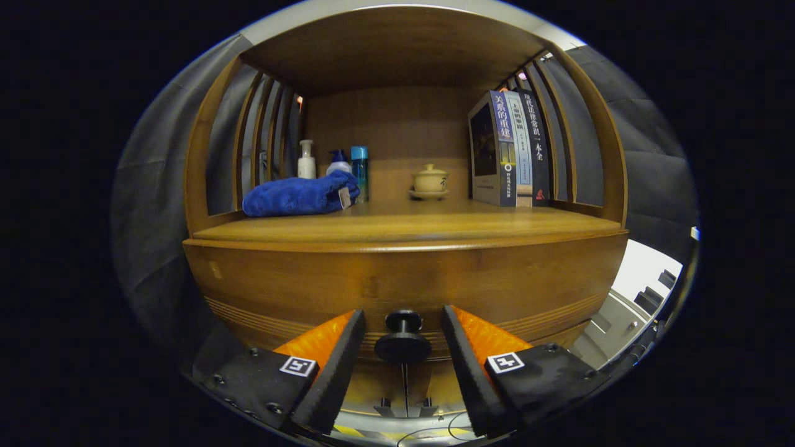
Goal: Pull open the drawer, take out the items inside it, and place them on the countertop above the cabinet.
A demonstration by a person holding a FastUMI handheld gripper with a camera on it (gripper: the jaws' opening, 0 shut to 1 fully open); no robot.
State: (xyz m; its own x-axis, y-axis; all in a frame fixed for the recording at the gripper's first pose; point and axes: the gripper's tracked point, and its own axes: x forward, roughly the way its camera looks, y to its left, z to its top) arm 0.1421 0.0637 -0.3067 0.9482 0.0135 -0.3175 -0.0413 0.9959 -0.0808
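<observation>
Fingers (332,366) of the gripper (402,323) spread apart, flanking the round dark knob (403,338) without touching it. Knob stem pointing straight back along the fingers, fixed to the smooth wooden drawer (404,285) front. Above, on the countertop (404,226): plush blue towel (298,195) at left edge, upright books (512,149) at right.

Tool (403,338) level, fingers spread apart, apparently gripping nothing.
</observation>
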